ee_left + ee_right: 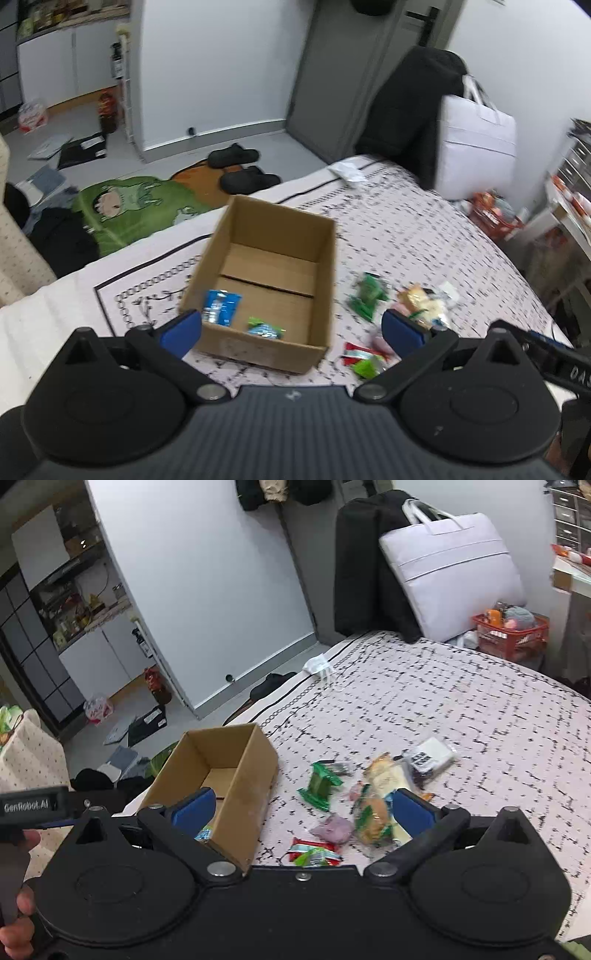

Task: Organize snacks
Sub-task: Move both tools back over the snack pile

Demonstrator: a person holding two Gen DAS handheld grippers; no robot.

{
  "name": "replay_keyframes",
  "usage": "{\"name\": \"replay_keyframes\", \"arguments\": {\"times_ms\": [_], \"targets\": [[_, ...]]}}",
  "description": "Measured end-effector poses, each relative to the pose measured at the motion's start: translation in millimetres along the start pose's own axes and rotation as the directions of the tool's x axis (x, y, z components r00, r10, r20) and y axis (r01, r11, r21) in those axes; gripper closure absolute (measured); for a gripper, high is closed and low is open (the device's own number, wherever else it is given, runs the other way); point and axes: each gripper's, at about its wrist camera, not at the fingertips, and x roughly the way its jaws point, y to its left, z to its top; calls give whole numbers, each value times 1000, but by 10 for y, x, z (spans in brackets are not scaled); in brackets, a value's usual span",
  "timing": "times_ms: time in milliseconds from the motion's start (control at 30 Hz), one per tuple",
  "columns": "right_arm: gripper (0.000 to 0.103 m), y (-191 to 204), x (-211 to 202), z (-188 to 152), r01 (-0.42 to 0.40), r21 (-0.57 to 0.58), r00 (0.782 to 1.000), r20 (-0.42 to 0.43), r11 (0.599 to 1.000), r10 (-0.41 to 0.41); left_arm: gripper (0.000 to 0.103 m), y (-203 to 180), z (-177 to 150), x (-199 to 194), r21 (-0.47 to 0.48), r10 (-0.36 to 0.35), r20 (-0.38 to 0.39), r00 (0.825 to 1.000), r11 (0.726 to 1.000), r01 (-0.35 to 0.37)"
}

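Observation:
An open cardboard box (269,280) (236,771) sits on the patterned bedspread (424,236). Inside it lie a blue packet (221,307) and a small green-and-blue packet (266,328). To the right of the box loose snacks are scattered: a green packet (367,295) (320,784), a yellowish bag (421,301) (376,805), a red-and-green wrapper (364,360) (314,851), a pink pouch (334,829) and a black-and-white packet (430,755). My left gripper (291,326) stands open over the box's near wall, nothing between its fingers. My right gripper (303,810) is open above the box's right corner and the snack pile, holding nothing.
The bed's edge runs behind the box, with a green rug (129,206) and black slippers (240,170) on the floor beyond. A white bag (450,572) and a dark coat (362,565) stand at the far side. A red basket (511,633) sits at the right.

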Motion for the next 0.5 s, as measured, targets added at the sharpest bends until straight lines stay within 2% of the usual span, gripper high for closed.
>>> {"name": "replay_keyframes", "arguments": {"times_ms": [333, 500], "targets": [[0, -403, -191, 38, 20, 75, 999, 34, 997, -23, 0, -436, -147, -47, 22, -27, -8, 1000, 999, 27], [0, -621, -235, 21, 18, 95, 1000, 16, 995, -19, 0, -608, -230, -6, 31, -2, -25, 1000, 1000, 3]]}}
